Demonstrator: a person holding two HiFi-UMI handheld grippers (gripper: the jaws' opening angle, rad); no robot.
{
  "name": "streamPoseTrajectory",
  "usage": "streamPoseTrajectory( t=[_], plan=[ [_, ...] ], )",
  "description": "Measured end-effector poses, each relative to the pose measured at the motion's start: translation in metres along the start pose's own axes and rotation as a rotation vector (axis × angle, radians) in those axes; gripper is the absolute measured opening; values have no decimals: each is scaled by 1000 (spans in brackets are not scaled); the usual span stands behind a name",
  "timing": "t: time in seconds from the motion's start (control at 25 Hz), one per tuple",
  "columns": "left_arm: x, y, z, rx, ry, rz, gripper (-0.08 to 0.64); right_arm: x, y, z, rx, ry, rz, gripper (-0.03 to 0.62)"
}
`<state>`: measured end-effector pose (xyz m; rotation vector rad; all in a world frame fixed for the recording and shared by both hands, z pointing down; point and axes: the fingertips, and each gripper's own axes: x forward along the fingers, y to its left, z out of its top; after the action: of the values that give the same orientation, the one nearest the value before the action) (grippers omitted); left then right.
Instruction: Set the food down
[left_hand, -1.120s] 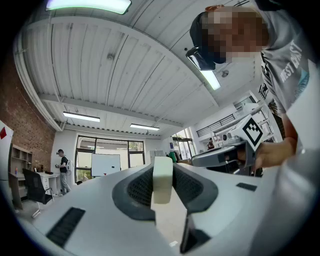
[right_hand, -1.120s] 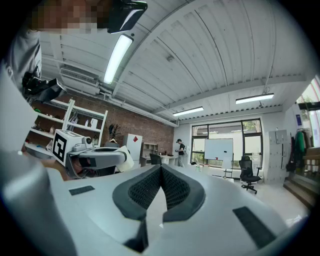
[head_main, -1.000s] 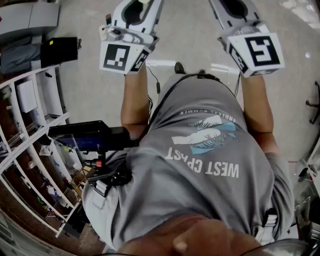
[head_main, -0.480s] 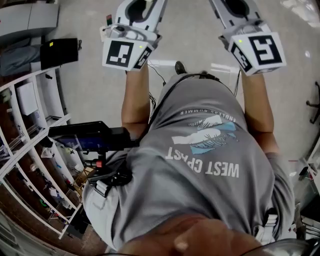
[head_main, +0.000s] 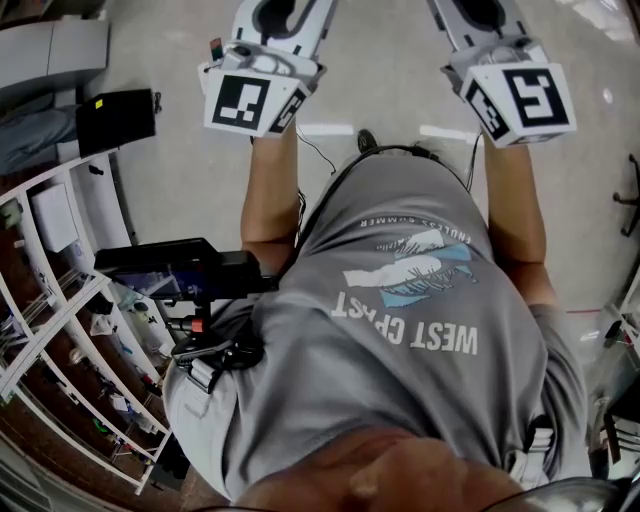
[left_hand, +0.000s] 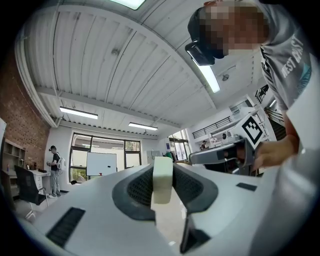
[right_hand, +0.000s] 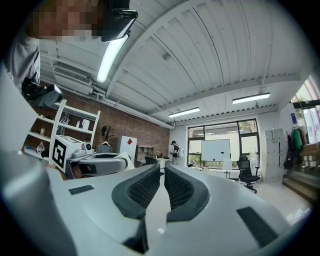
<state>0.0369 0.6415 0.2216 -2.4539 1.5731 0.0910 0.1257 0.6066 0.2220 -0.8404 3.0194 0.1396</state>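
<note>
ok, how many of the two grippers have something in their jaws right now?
1. The left gripper is shut on a pale block, upright between its pads. The right gripper has its jaws closed together with nothing between them.

This looks like an open-plan office or lab, loft-style. Overhead runs a white corrugated ceiling with long strip lights. One side is a bare brick wall, and white open shelving loaded with small items stands in front of it. At the far end there are tall dark-framed windows, a whiteboard and a black office chair on castors, and a person stands back there. A black railing marks an upper level, and underfoot is a pale, smooth floor.
</note>
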Motion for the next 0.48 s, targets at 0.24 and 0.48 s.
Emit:
streamPoseTrajectory(
  t=[0.24, 0.48],
  plan=[
    [24, -7, 5, -14, -7, -11, 104, -9, -27, 7, -3, 11, -22, 11],
    [51, 18, -27, -11, 9, 3, 104, 27, -51, -18, 4, 9, 0, 9]
  ],
)
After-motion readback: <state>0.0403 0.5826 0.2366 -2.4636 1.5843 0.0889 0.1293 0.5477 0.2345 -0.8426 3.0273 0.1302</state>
